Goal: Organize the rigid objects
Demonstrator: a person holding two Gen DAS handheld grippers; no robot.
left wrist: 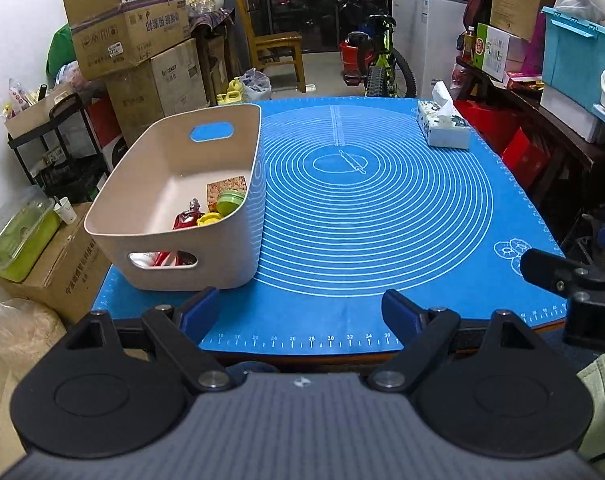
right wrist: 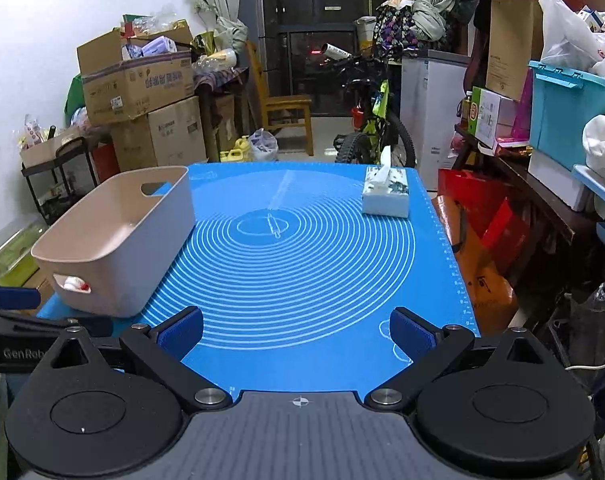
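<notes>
One bin (left wrist: 206,216), one tissue box (left wrist: 444,126), perhaps five small items (left wrist: 212,208) inside.

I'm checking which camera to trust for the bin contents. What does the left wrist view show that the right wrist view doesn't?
Only the left wrist view looks into the beige bin: a green lid, a yellow piece, a red item and a speckled block. Only the right wrist view shows the bin's outer side wall, contents hidden except through the handle slot. Both share the blue mat, the tissue box and both grippers open and empty.
</notes>
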